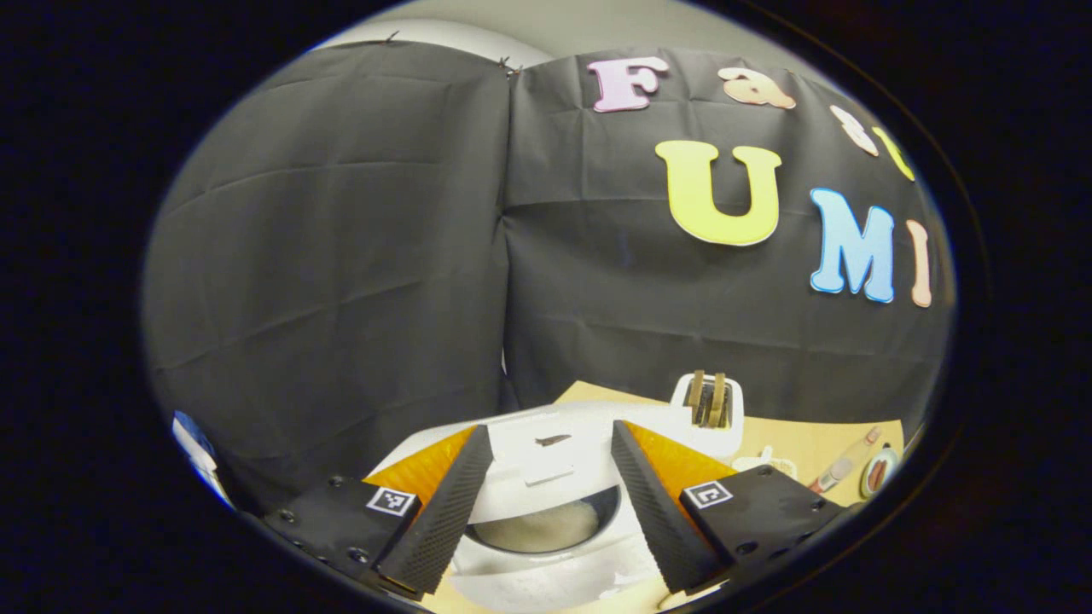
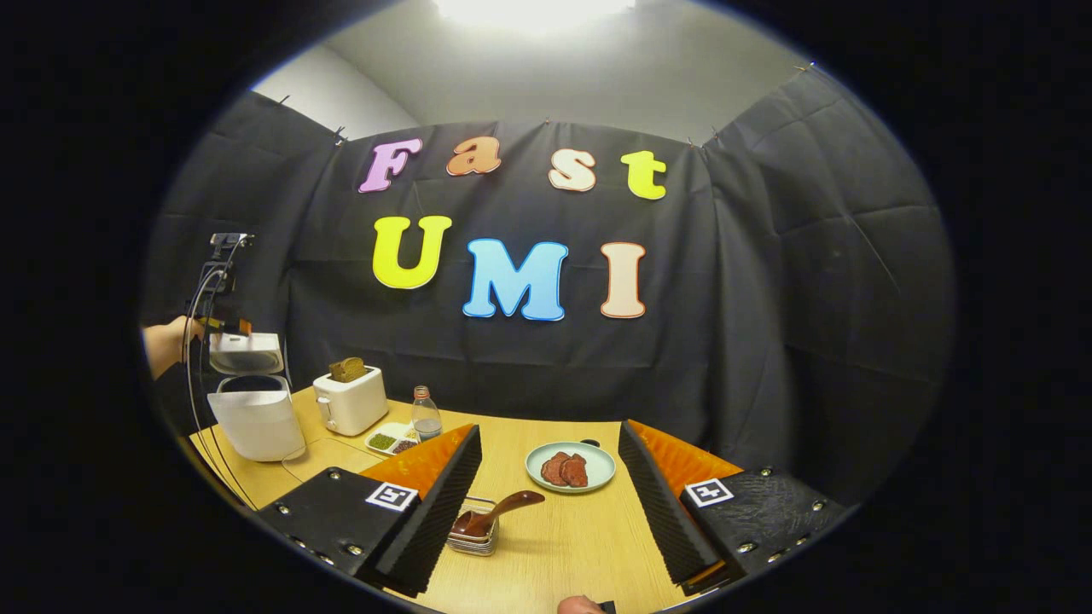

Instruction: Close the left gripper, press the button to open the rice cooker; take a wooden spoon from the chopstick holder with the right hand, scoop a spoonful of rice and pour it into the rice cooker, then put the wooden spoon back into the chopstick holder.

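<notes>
The wooden table (image 2: 563, 546) carries everything. At its far left corner in the right gripper view stands the white rice cooker (image 2: 256, 418) with its lid (image 2: 246, 351) raised; in the left gripper view its open pot sits just below, with pale contents inside. The left gripper (image 1: 546, 503) hovers above it, jaws apart and holding nothing. Beside the cooker stands a white toaster (image 2: 348, 399) with bread in its slots, then a small bottle (image 2: 425, 415) and a divided dish of beans (image 2: 391, 440). Mid-table lies a pale green plate (image 2: 570, 466) of sliced meat. The right gripper (image 2: 550, 503) is spread wide, empty. Between its fingers, the wooden spoon (image 2: 493, 514) rests bowl-down in a small glass dish (image 2: 474, 537), handle slanting up to the right.
</notes>
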A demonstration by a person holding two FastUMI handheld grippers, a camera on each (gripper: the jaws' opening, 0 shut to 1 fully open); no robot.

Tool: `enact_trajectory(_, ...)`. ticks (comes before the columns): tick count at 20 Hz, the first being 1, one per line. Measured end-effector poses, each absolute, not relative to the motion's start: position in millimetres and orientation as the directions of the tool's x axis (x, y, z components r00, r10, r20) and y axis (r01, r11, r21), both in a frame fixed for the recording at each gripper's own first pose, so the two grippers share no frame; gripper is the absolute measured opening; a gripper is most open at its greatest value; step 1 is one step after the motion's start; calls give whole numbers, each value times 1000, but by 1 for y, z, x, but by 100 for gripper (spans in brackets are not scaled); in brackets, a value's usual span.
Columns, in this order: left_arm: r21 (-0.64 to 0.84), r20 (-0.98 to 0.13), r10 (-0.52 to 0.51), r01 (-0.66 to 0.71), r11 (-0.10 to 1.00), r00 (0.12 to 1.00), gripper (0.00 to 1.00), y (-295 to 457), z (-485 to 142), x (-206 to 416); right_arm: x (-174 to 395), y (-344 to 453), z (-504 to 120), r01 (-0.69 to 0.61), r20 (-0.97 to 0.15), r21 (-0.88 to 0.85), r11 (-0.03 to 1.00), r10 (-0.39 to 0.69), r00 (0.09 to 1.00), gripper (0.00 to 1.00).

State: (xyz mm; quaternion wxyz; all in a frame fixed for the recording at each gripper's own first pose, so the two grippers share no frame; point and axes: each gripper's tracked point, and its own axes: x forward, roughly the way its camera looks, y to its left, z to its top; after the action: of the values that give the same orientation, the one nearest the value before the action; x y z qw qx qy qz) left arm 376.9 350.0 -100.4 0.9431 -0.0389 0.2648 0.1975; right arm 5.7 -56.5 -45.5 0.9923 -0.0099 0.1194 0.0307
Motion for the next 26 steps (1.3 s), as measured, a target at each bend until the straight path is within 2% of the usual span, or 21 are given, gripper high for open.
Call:
enact_trajectory(5, 6, -582, 321, -390, 921, 748, 98, 327, -138, 368, 2, -69, -45, -56, -235, -8, 998, 52, 971, 98)
enact_trajectory(6, 7, -590, 318, -389, 921, 742, 96, 323, -145, 364, 1, -71, -45, -55, -236, -9, 998, 51, 971, 98)
enact_trajectory(9, 35, -613, 321, -381, 924, 722, 98, 319, -161, 351, -3, -78, -50, -51, -245, -5, 999, 48, 968, 98)
enact_trajectory(10, 50, -620, 323, -375, 926, 715, 96, 318, -166, 351, -5, -80, -50, -50, -247, -5, 999, 47, 968, 98)
enact_trajectory(18, 109, -652, 338, -357, 928, 678, 100, 310, -194, 339, -6, -93, -50, -13, -243, 2, 1000, 14, 970, 98)
enact_trajectory(22, 101, -672, 342, -376, 921, 657, 99, 310, -201, 334, -2, -93, -52, -12, -241, 8, 1000, 13, 970, 98)
enact_trajectory(23, 94, -679, 342, -385, 918, 649, 96, 309, -203, 334, -2, -91, -53, -14, -243, 9, 1000, 15, 970, 98)
enact_trajectory(26, 38, -695, 326, -420, 907, 641, 100, 308, -205, 331, 1, -83, -59, -28, -252, 13, 1000, 30, 967, 98)
